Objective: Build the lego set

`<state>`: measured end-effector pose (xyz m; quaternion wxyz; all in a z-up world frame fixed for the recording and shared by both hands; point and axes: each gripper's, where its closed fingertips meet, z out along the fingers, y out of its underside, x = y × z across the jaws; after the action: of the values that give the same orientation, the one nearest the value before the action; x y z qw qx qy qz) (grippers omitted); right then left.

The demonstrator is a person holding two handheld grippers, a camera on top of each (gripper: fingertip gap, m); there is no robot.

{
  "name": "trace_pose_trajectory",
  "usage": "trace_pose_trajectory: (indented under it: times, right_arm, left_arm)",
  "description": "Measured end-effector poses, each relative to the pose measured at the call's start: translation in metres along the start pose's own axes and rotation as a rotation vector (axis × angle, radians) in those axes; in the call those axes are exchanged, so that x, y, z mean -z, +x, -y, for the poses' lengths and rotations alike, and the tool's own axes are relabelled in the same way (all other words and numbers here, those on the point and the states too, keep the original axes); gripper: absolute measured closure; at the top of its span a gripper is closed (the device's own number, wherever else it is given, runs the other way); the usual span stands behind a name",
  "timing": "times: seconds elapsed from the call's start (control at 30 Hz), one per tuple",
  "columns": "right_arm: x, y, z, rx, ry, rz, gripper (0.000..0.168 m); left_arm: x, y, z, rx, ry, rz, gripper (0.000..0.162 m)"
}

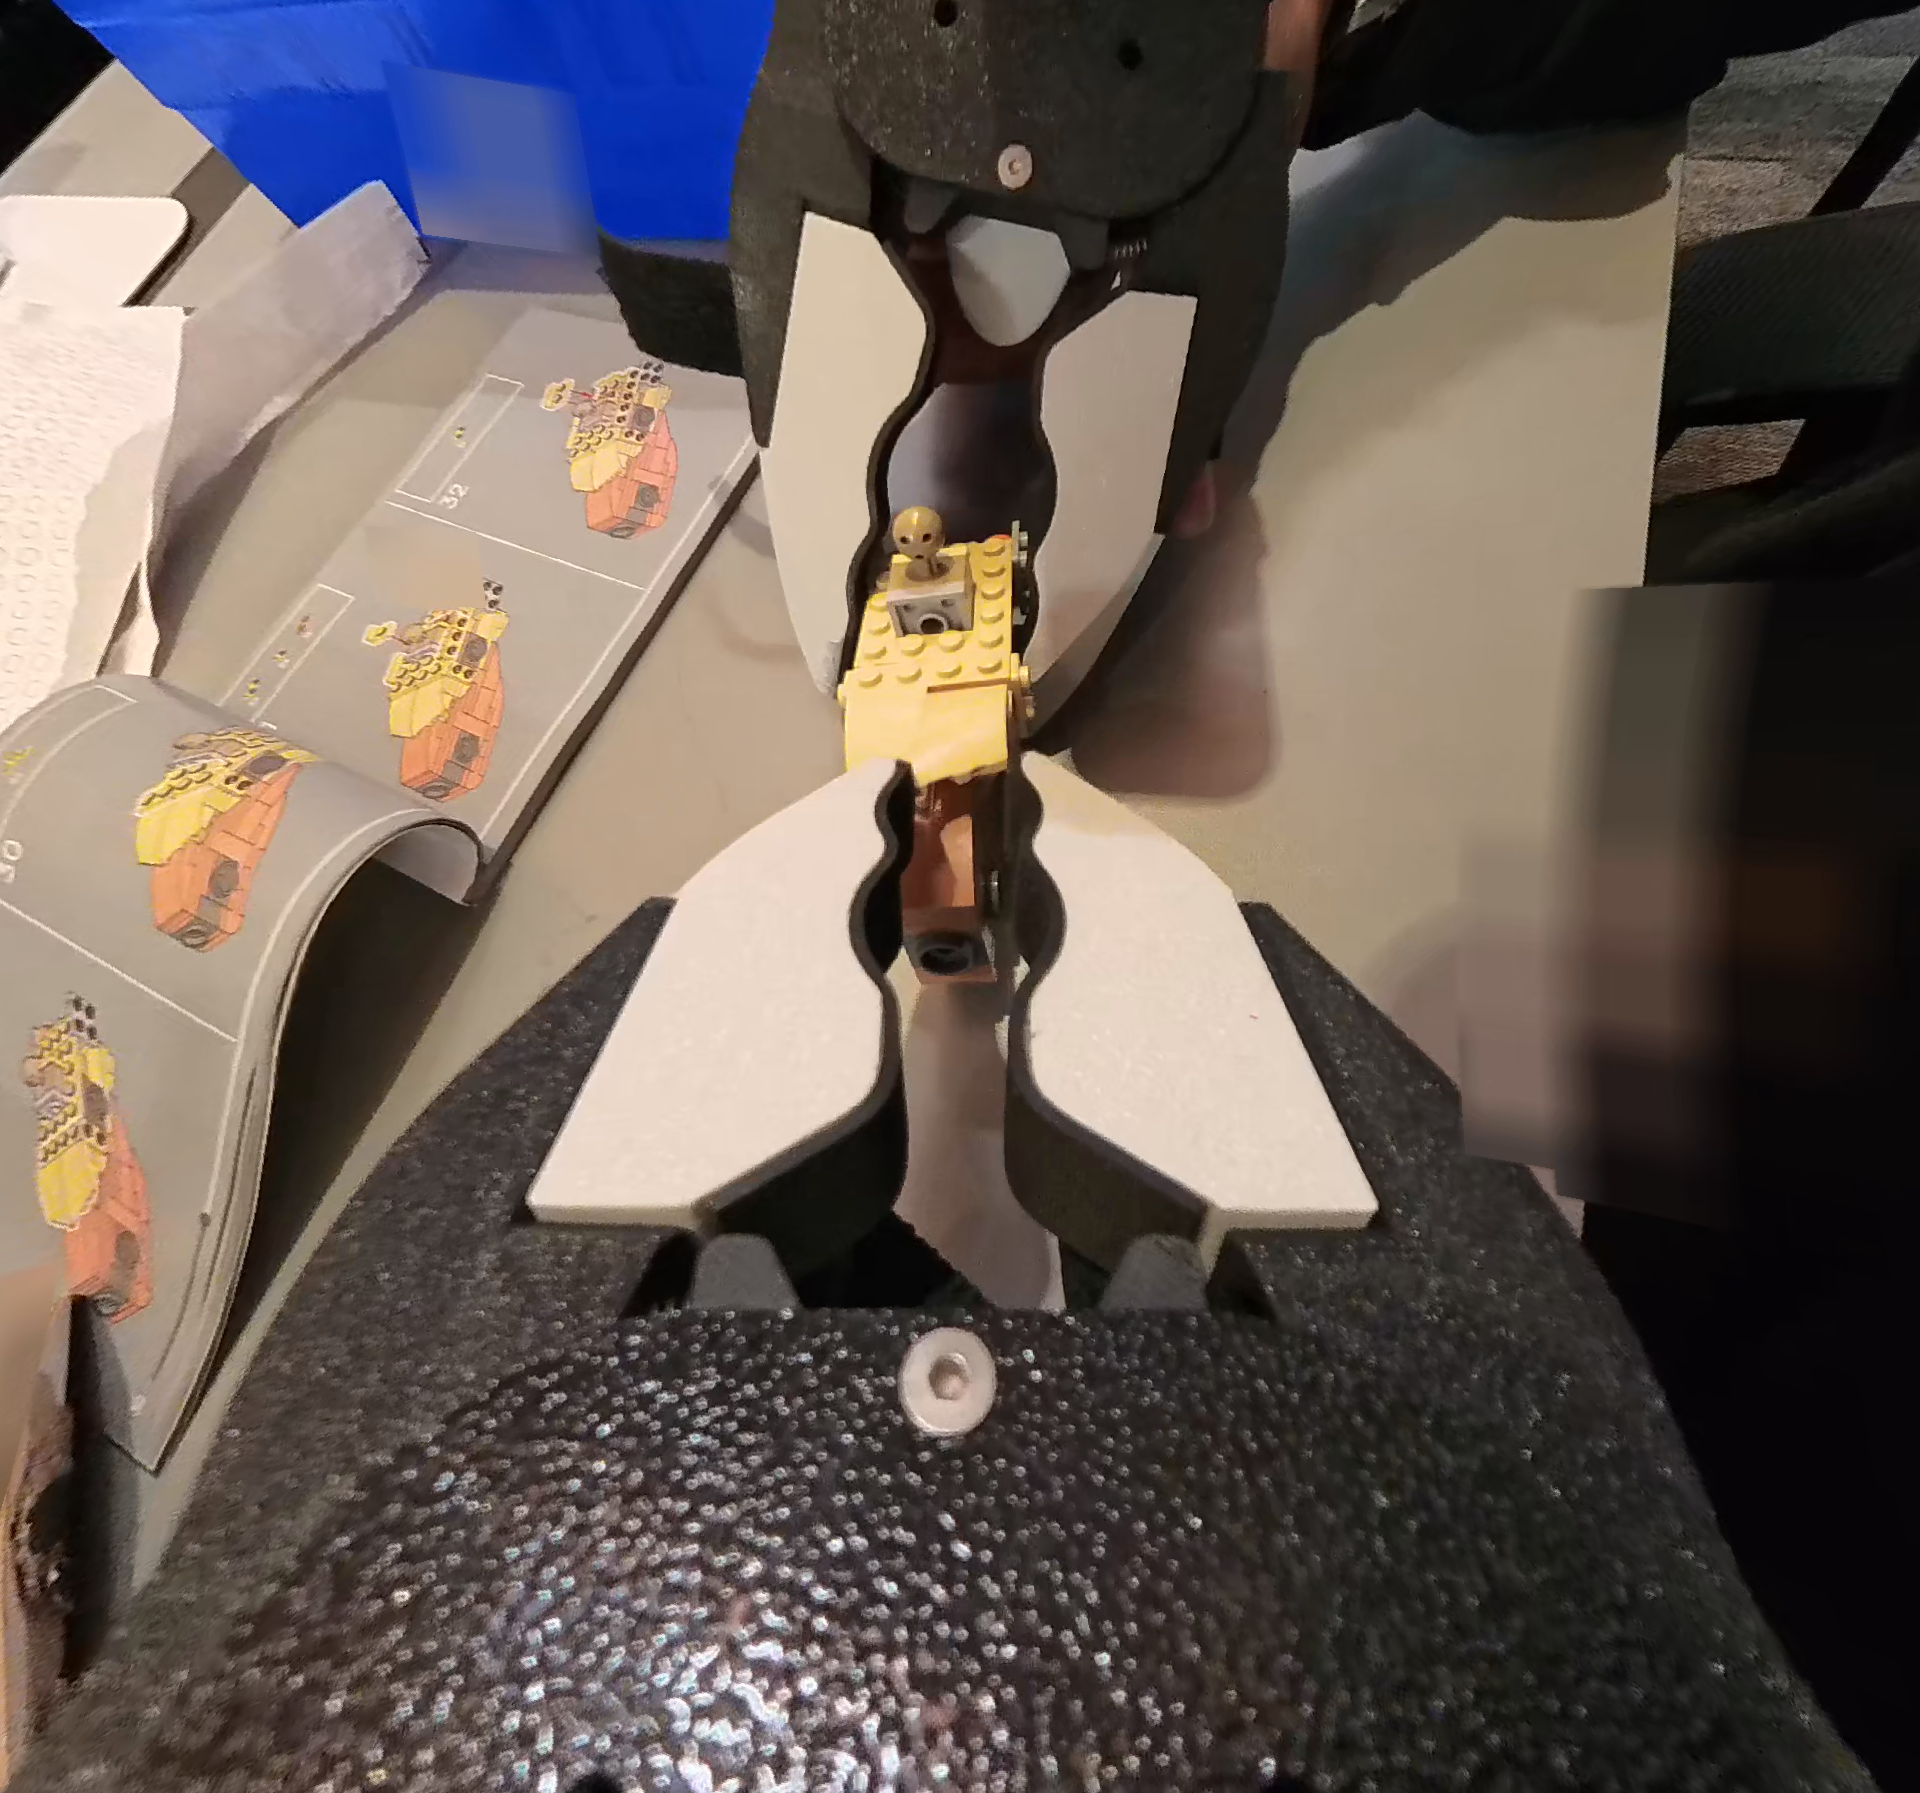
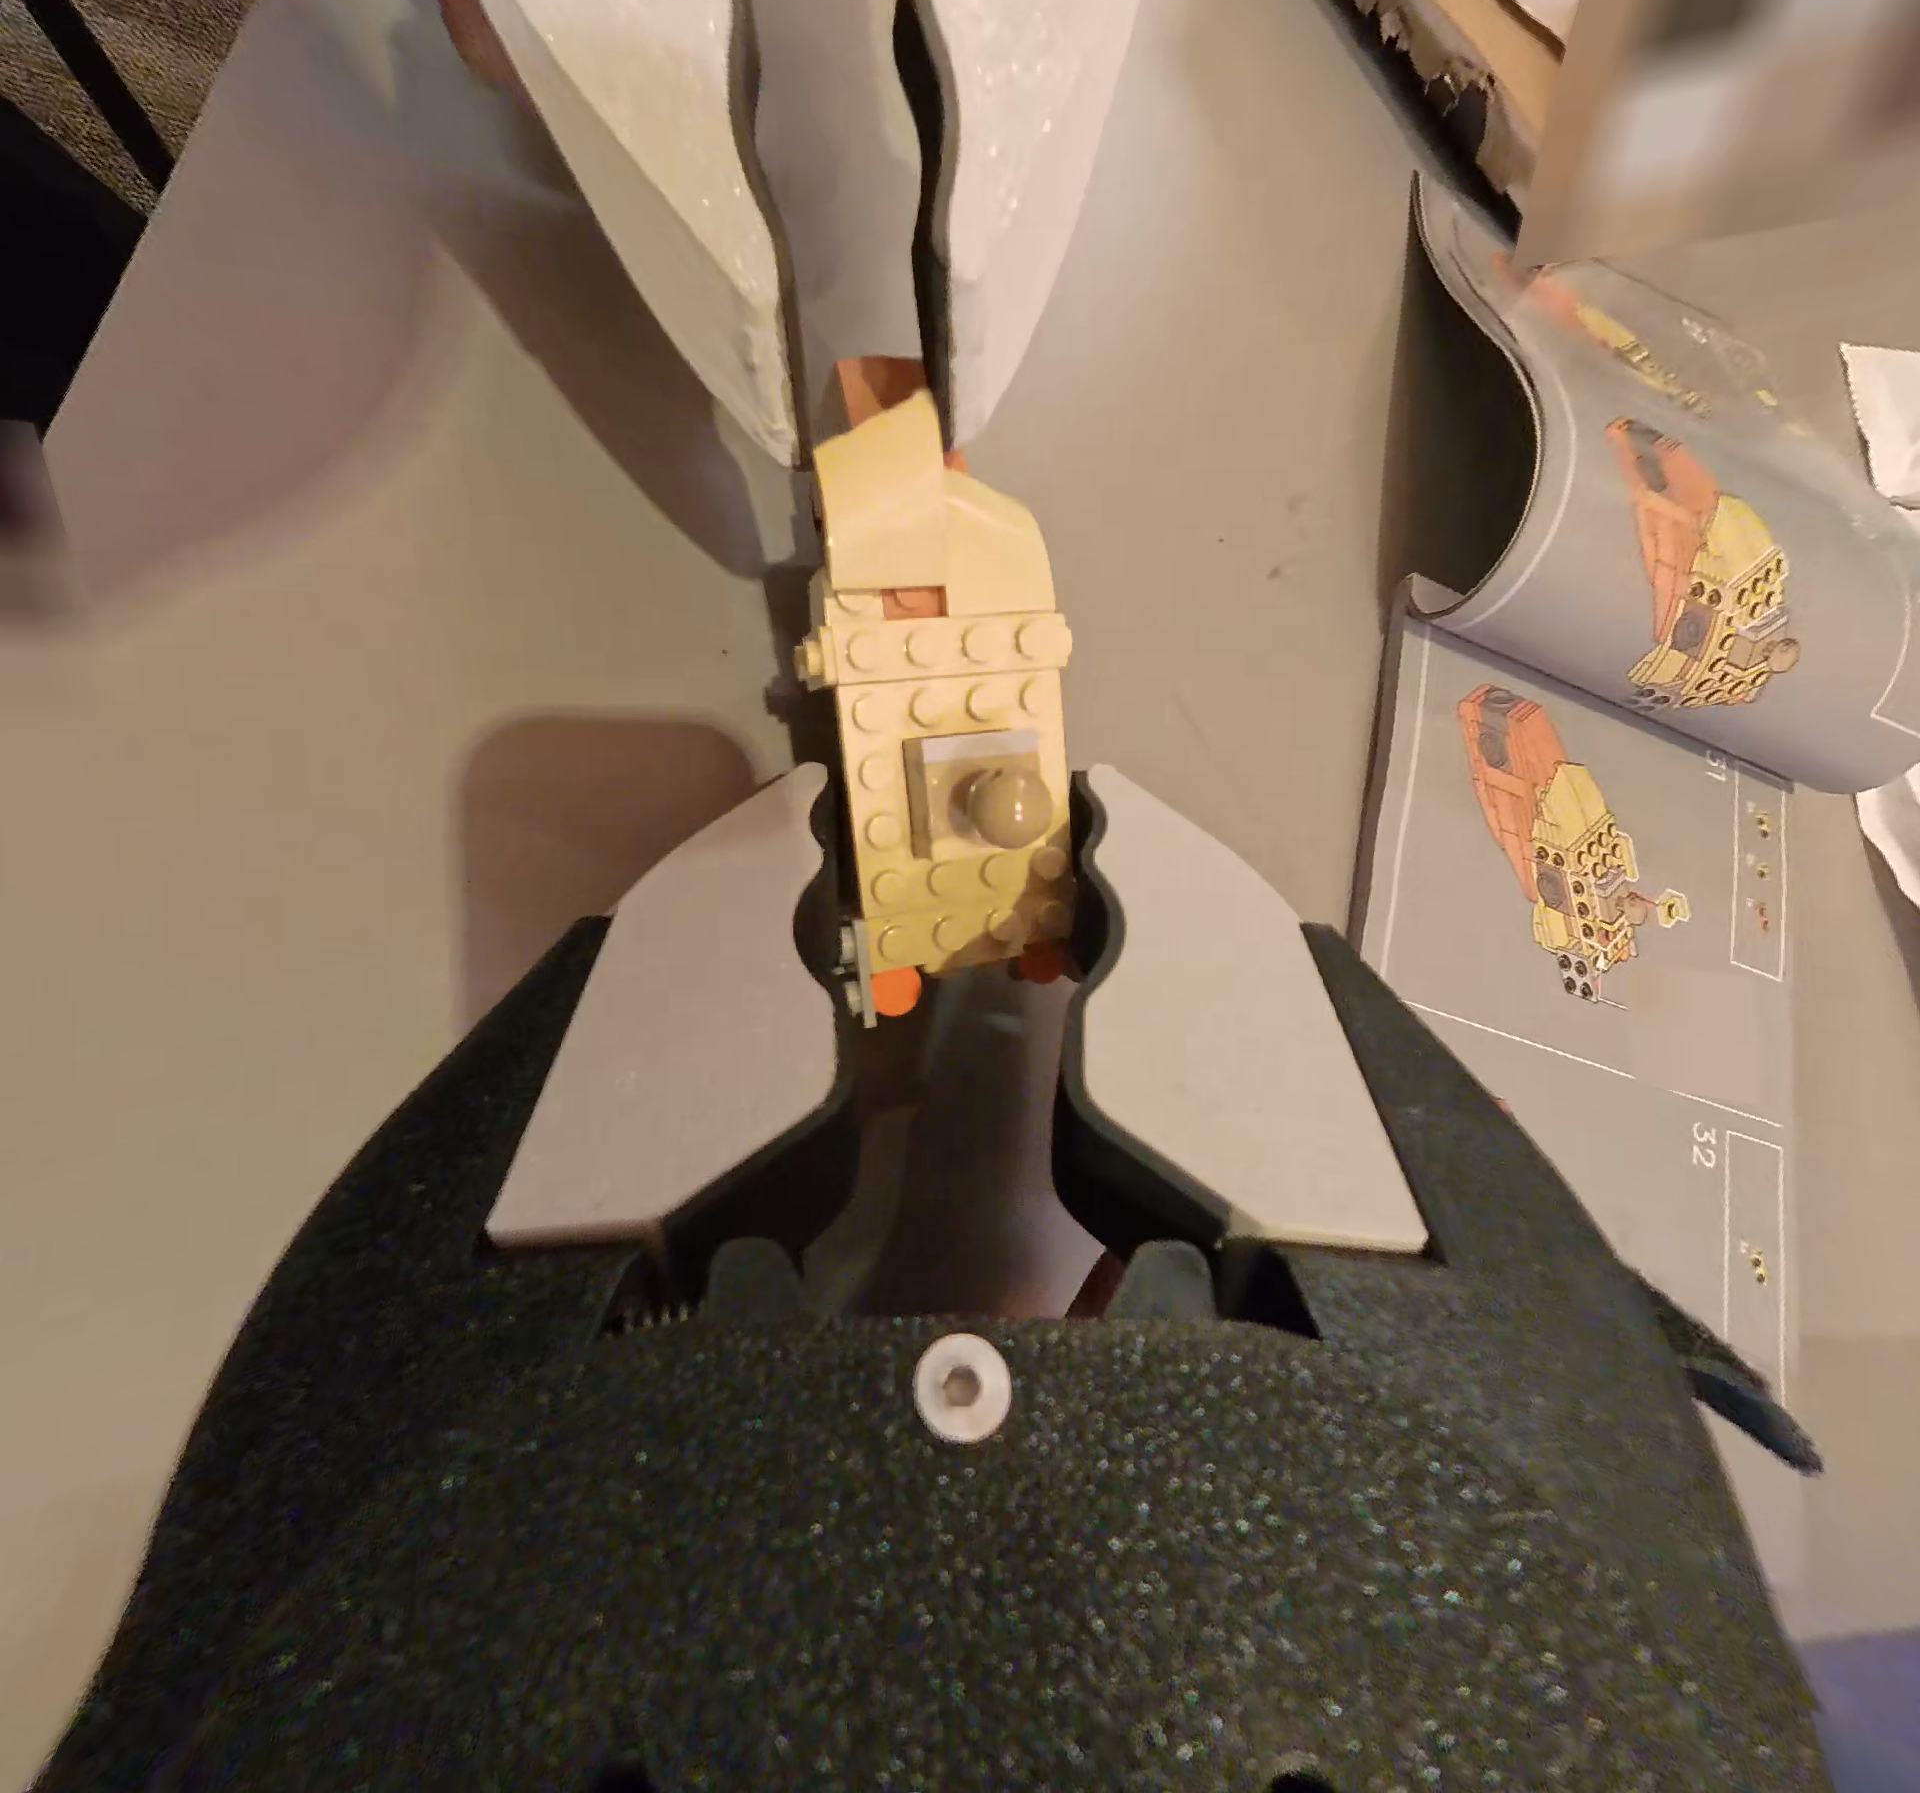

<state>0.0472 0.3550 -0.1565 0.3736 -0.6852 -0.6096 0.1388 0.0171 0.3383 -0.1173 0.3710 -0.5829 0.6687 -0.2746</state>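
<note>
A small lego model point(image 1: 935, 694) has a yellow-tan studded top, a grey block with a tan ball piece point(image 1: 918, 532) and a brown-orange nose point(image 1: 940, 870). My left gripper point(image 1: 961, 787) is shut on the nose end. My right gripper point(image 2: 951, 808) faces it from the other side and is shut on the studded end near the ball piece point(image 2: 1010, 806). Both hold the model point(image 2: 935, 694) between them, a little above the grey table point(image 1: 1403, 496). In the right wrist view the left gripper point(image 2: 873, 424) comes in from the top; in the left wrist view the right gripper point(image 1: 935, 673) does.
An open instruction booklet point(image 1: 416, 652) lies left of the model and shows at the right in the right wrist view point(image 2: 1579, 860). A blue bin point(image 1: 416, 29) stands at the back left. A white studded sheet point(image 1: 62, 496) lies far left. A torn cardboard box point(image 2: 1455, 8) sits near the booklet. The table edge point(image 1: 1662, 393) is at the right.
</note>
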Motion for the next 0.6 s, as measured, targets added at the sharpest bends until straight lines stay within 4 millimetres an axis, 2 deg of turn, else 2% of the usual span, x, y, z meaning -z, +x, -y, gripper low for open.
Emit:
trace_pose_trajectory:
  times: [0.6]
  right_arm:
    - [0.0021, -0.0005, 0.0046, -0.05, 0.004, 0.003, 0.128]
  left_arm:
    - [-0.0017, -0.0004, -0.003, -0.029, -0.047, 0.059, 0.146]
